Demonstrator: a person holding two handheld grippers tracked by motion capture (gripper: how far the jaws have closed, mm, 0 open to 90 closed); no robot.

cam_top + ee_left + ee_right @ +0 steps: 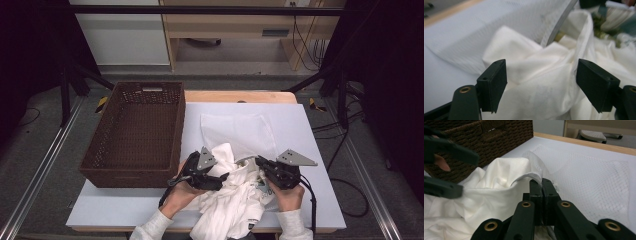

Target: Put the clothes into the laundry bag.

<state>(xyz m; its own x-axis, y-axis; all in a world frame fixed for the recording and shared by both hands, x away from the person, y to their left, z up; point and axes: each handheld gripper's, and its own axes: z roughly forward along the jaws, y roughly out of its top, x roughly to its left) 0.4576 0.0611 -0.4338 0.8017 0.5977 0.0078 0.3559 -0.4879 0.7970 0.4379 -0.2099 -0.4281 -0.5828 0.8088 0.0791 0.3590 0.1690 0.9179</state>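
Observation:
A white mesh bag lies flat on the table's middle, its near edge lifted. My right gripper is shut on that grey-trimmed edge, holding it above the table. A crumpled white garment with a faint print is heaped at the front and reaches under the raised edge. My left gripper is open, its jaws wide on either side of a fold of the garment, right at the bag's mouth. In the right gripper view the left gripper shows at the left, over the cloth.
A dark brown wicker basket stands on the left half of the table, close beside my left hand. The white table cover extends bare to the right. Part of the garment hangs over the front edge.

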